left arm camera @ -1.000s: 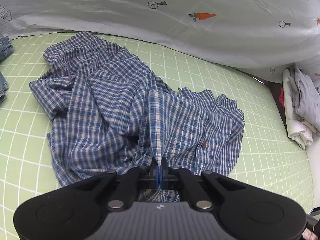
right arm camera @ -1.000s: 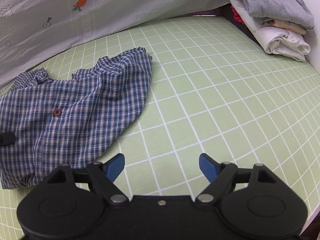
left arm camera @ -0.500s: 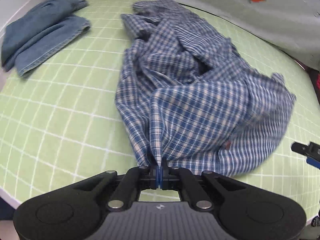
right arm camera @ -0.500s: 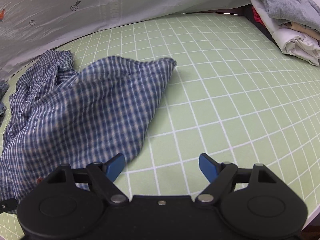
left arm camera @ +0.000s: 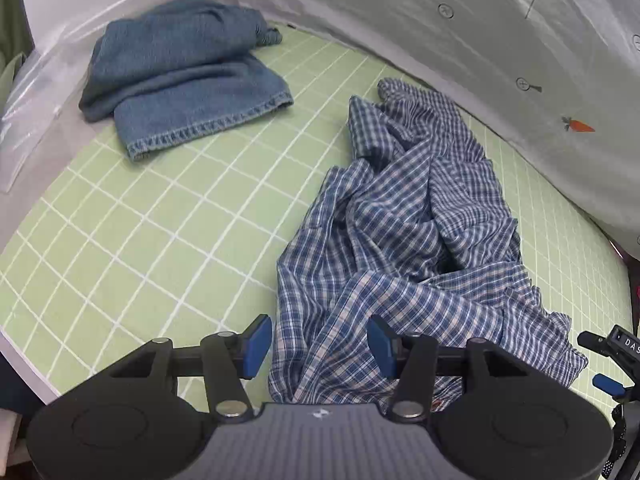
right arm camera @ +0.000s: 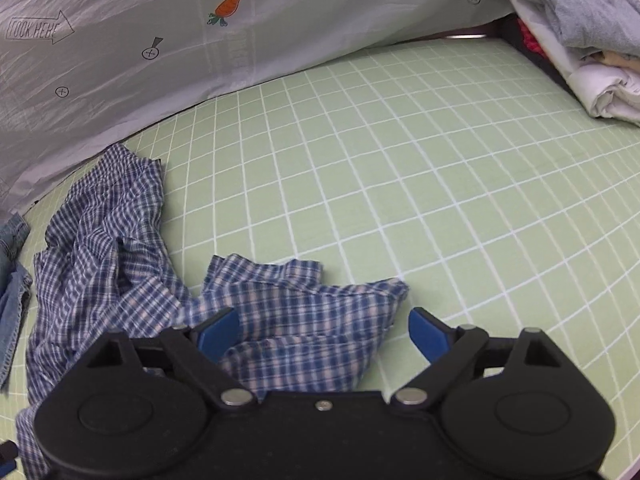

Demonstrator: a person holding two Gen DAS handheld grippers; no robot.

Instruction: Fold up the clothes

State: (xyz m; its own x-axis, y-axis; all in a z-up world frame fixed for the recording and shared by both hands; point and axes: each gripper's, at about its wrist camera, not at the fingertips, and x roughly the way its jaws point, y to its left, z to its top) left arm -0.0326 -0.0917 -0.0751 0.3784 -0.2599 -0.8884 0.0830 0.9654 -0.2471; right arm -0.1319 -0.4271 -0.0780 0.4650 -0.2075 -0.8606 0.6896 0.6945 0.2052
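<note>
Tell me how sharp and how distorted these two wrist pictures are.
Left wrist view: sharp, plaid shirt and folded jeans crisp, grid mat lines bowed by the fisheye. Right wrist view: shirt slightly soft near the gripper, grid lines equally curved, lighting even.

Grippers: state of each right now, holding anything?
Left gripper: jaws opening, pads clear of the plaid shirt lying between them; holding nothing.
Right gripper: jaws opening wide above the shirt's edge; holding nothing.
</note>
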